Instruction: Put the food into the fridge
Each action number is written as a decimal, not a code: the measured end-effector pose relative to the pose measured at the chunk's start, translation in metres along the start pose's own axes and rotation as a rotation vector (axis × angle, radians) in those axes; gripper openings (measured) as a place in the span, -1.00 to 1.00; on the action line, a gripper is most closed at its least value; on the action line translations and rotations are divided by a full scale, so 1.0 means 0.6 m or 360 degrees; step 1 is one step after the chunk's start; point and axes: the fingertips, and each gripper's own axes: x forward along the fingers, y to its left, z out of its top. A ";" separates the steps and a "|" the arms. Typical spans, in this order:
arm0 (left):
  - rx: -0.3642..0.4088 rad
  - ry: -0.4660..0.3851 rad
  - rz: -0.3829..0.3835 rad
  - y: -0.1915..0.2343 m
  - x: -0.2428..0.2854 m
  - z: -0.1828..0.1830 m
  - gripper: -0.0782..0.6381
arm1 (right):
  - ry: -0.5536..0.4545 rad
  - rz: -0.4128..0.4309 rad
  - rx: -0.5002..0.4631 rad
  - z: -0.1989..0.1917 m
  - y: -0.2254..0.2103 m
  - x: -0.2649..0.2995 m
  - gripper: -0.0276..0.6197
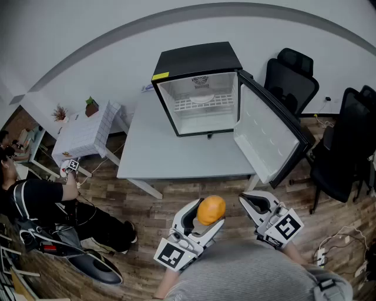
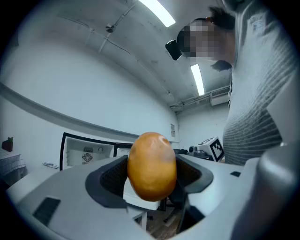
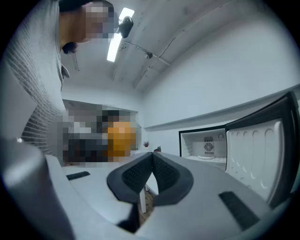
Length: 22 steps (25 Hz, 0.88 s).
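Well ahead of both tools, on the tabletop (image 1: 158, 153): fridge (image 1: 197, 59) with door (image 1: 264, 135) swung wide, leaving the shelf (image 1: 202, 106) reachable. Nearer, left tool (image 1: 205, 218) spread wide and clamped on the orange food (image 1: 211, 209), held short of the tabletop, likely ready for the reach in. Beside it, right tool (image 1: 254, 203) pressed shut on nothing, seemingly spare.

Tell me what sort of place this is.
Probably an office or lab workroom. Black office chairs stand beside a white table that carries an open mini fridge, and strip lights run along a bare ceiling.
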 end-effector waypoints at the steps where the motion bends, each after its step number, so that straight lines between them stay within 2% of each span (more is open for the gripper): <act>1: -0.0004 -0.0001 0.0000 0.001 -0.002 -0.001 0.09 | 0.0000 -0.0009 -0.0003 -0.001 -0.001 0.002 -0.88; 5: -0.0010 0.0045 0.0003 0.010 -0.018 -0.020 0.09 | -0.0017 -0.0047 0.0016 -0.002 0.000 0.009 -0.88; 13: -0.0025 0.0107 -0.0001 0.017 -0.024 -0.031 0.09 | -0.0002 -0.0008 0.0035 -0.008 0.011 0.020 -0.88; 17: -0.0041 0.0063 -0.0026 0.012 -0.017 -0.022 0.10 | -0.0011 -0.0055 0.0005 -0.006 -0.001 0.022 -0.88; 19: -0.0040 0.0095 -0.0030 0.013 -0.018 -0.032 0.09 | -0.0029 -0.0052 0.0023 -0.004 -0.003 0.021 -0.88; 22: -0.0043 0.0033 -0.0034 0.011 -0.008 -0.015 0.09 | -0.0050 -0.0014 0.0004 -0.001 0.004 0.022 -0.88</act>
